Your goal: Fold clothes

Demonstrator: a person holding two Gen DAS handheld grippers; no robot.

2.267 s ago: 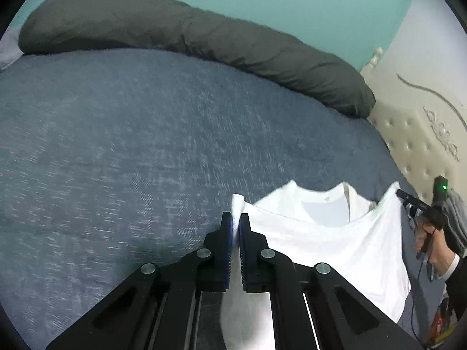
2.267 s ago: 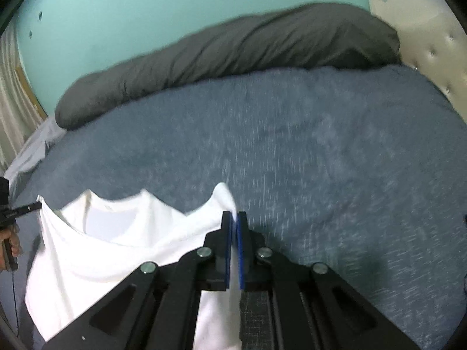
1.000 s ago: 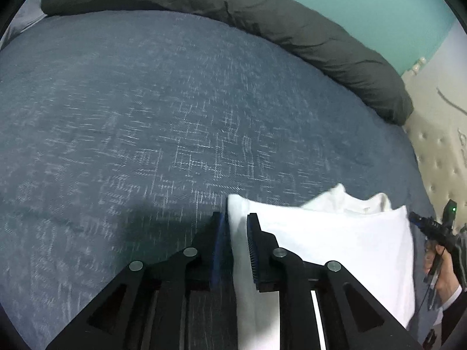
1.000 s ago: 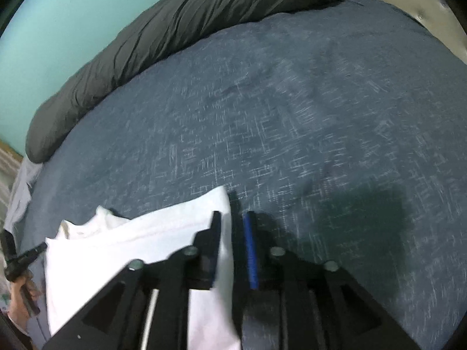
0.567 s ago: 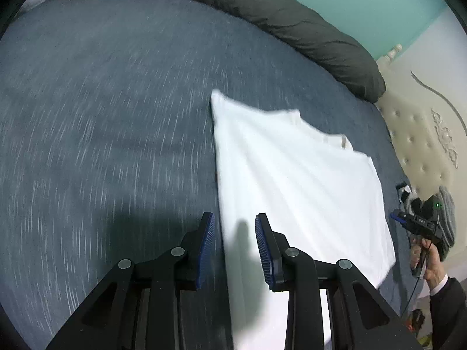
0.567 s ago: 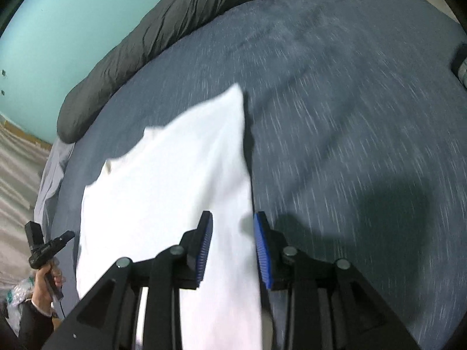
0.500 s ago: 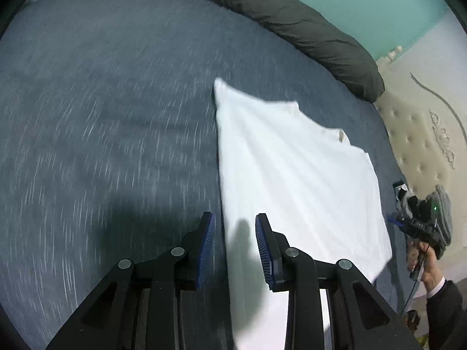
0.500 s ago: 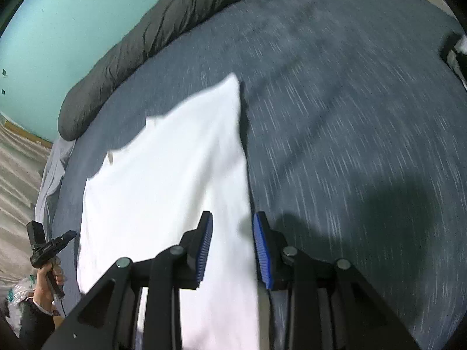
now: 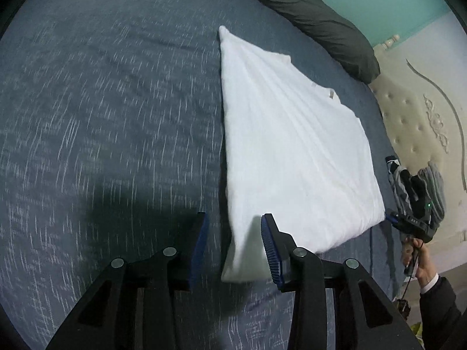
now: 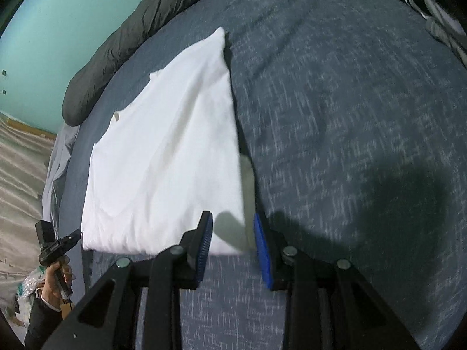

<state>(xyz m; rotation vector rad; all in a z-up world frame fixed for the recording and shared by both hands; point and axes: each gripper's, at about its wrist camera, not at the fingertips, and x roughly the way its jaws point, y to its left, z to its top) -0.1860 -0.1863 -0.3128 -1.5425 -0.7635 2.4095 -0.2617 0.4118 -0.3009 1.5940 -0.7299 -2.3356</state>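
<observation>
Now that we have let go of the white shirt (image 9: pixel 292 145), both the left tongs (image 9: pixel 233 245) and right tongs (image 10: pixel 232 242) stand apart above its near corners; it lies folded flat at mid-frame on the bed (image 9: pixel 102 102), so this fold seems done.

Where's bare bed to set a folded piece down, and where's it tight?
Free: the blue bedspread on the left of the white shirt, up to the dark rolled duvet. Also free: the stretch right of the shirt in the right wrist view, short of the grey clothes pile. Tight: the strip between shirt and headboard, where the clothes pile sits.
</observation>
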